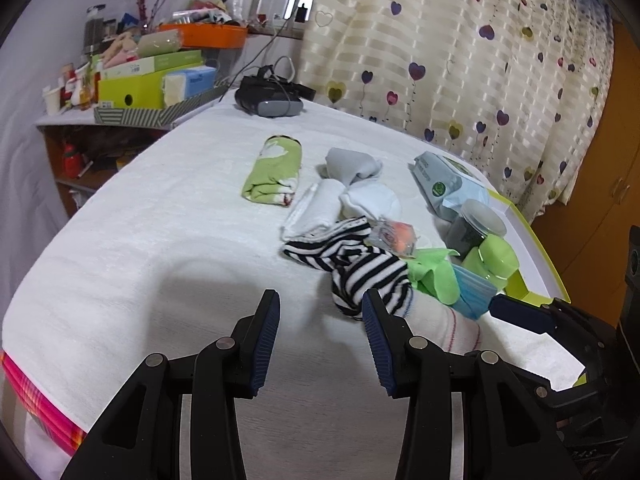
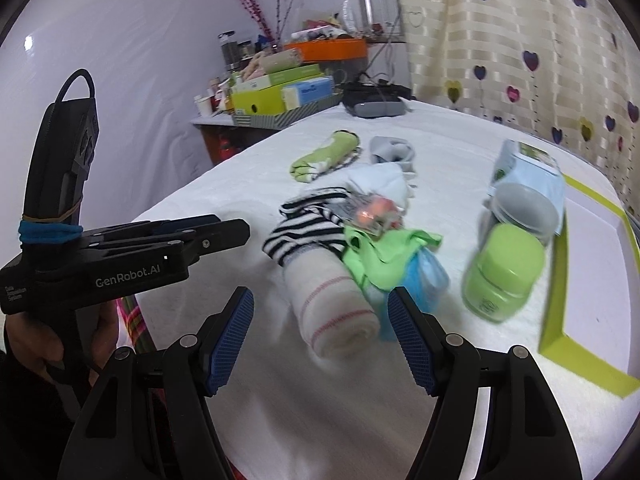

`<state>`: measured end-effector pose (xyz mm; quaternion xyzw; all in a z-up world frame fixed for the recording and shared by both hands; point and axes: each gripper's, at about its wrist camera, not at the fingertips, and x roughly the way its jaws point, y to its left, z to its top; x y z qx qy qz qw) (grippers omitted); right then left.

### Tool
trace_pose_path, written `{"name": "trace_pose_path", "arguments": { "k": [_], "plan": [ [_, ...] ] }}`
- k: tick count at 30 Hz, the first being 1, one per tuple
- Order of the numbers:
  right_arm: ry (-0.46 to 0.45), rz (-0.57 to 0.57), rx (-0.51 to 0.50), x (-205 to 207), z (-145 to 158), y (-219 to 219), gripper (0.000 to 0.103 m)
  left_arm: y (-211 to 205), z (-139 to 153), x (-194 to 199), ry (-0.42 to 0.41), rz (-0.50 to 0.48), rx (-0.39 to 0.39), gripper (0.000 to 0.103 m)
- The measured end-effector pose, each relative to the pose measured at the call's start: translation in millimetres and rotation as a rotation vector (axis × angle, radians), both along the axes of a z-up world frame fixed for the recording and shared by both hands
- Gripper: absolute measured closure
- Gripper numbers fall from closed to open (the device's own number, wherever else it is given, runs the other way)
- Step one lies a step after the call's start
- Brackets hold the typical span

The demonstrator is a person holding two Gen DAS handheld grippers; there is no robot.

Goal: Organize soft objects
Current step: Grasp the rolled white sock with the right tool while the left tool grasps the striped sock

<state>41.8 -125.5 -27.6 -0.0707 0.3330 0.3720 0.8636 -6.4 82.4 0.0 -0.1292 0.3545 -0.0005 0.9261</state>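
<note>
A pile of soft things lies on the white-covered table (image 1: pixel 160 240): a black-and-white striped sock (image 1: pixel 360 268) (image 2: pixel 304 228), a rolled white sock with red stripes (image 1: pixel 444 324) (image 2: pixel 332 312), white socks (image 1: pixel 372 200), a grey sock (image 1: pixel 352 164) (image 2: pixel 392 148), a green rolled cloth (image 1: pixel 276 172) (image 2: pixel 324 156), a light green cloth (image 2: pixel 380 256) and a blue face mask (image 2: pixel 428 276). My left gripper (image 1: pixel 320 320) is open and empty, just left of the striped sock. My right gripper (image 2: pixel 320 320) is open, its jaws either side of the near end of the rolled white sock.
A green-edged white box lid (image 2: pixel 592 280) lies at the right. Beside it stand a green-capped jar (image 2: pixel 504 276), a grey-lidded jar (image 2: pixel 524 208) and a wipes pack (image 2: pixel 528 172). A VR headset (image 1: pixel 272 100) sits at the far edge. A cluttered shelf (image 1: pixel 132 88) stands behind.
</note>
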Motion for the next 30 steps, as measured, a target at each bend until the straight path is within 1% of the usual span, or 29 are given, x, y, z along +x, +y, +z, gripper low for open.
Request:
{"name": "trace_pose_path", "arguments": {
  "k": [4,6,9,11,14,15,16,18,22,23,25,30],
  "plan": [
    [0.008,0.033,-0.015,7,-3,12,0.033,9,-2,2,0.0,0.008,-0.008,0.061],
    [0.013,0.049,-0.027,9,-6,17,0.036,13,-3,3,-0.004,0.01,-0.01,0.061],
    [0.023,0.054,-0.061,16,-13,24,0.038,15,-4,5,-0.004,0.001,-0.012,0.061],
    [0.013,0.047,-0.097,21,-17,27,0.038,14,-5,7,-0.003,-0.004,-0.013,0.061],
    [0.016,0.039,-0.136,25,-22,29,0.044,14,-9,12,0.01,-0.021,-0.026,0.061],
    [0.01,0.034,-0.153,25,-25,28,0.048,13,-10,13,0.012,-0.025,-0.027,0.061],
    [0.005,0.028,-0.158,25,-25,28,0.051,13,-11,14,0.014,-0.028,-0.028,0.061],
    [0.015,0.027,-0.136,25,-25,22,0.054,12,-12,16,0.015,-0.035,-0.034,0.061],
    [0.016,0.012,-0.107,21,-19,11,0.055,6,-11,22,0.005,-0.069,-0.057,0.06],
    [0.012,0.008,-0.098,20,-17,7,0.055,3,-11,24,0.004,-0.08,-0.062,0.059],
    [0.005,-0.001,-0.075,16,-12,-1,0.055,-3,-13,27,0.001,-0.11,-0.07,0.05],
    [-0.002,-0.032,-0.05,15,-5,-13,0.055,-18,-23,42,0.031,-0.149,-0.07,0.05]
  ]
}}
